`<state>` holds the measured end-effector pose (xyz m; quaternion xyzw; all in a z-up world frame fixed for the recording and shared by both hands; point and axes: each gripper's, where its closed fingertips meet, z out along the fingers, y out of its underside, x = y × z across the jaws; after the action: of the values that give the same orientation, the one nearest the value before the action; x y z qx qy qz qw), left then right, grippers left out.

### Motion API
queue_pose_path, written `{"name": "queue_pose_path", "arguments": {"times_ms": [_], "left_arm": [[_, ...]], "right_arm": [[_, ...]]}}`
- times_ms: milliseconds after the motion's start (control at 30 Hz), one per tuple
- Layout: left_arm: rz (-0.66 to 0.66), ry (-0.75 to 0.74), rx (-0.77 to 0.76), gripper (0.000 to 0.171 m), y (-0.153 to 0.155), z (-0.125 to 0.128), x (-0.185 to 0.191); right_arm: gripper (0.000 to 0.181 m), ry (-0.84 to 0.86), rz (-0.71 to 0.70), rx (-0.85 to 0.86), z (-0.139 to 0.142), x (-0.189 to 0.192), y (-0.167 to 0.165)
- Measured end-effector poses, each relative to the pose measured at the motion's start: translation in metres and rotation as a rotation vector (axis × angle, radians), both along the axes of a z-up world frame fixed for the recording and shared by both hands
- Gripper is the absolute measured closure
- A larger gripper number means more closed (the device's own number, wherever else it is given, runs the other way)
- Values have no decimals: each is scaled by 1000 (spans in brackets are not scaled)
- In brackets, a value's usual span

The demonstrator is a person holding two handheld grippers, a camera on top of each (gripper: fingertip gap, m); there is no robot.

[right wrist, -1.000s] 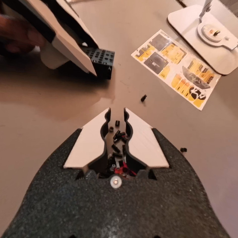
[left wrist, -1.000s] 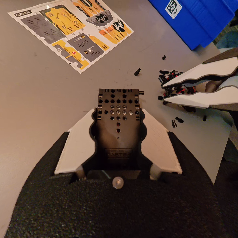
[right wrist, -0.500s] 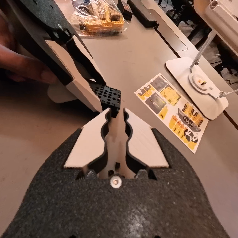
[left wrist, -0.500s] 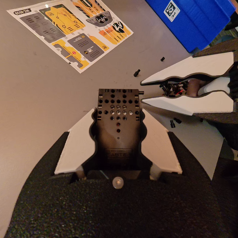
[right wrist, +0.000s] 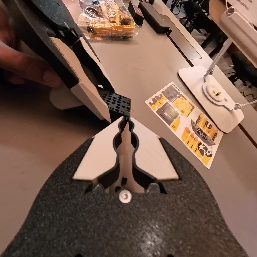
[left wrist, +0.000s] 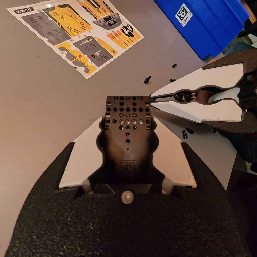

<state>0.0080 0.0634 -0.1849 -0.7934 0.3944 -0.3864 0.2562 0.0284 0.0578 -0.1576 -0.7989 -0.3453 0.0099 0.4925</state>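
right hand-held gripper [left wrist: 150, 100] has closed onto block's [left wrist: 127, 125] pin [left wrist: 152, 99].

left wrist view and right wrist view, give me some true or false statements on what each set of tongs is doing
1. The left tongs clamp a black perforated plastic block by its sides. True.
2. The right tongs are wide open above the yellow-and-grey sticker sheet. False: their tips pinch a small black pin at the block's corner.
3. A blue plastic bin sits beyond the right tongs. True.
4. The loose small black pegs lie on the sticker sheet. False: they lie on the grey table.
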Motion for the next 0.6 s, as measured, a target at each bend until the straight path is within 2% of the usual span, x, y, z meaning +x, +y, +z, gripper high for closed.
{"name": "queue_pose_path", "arguments": {"times_ms": [300, 533, 600], "left_arm": [[-15, 19, 25, 105, -3, -1, 1], [-22, 83, 109, 104, -4, -5, 2], [-22, 88, 115, 104, -5, -5, 3]], "right_arm": [[177, 17, -32, -84, -2, 2, -7], [178, 192, -99, -179, -8, 6, -12], [178, 110, -103, -131, -8, 7, -12]]}}
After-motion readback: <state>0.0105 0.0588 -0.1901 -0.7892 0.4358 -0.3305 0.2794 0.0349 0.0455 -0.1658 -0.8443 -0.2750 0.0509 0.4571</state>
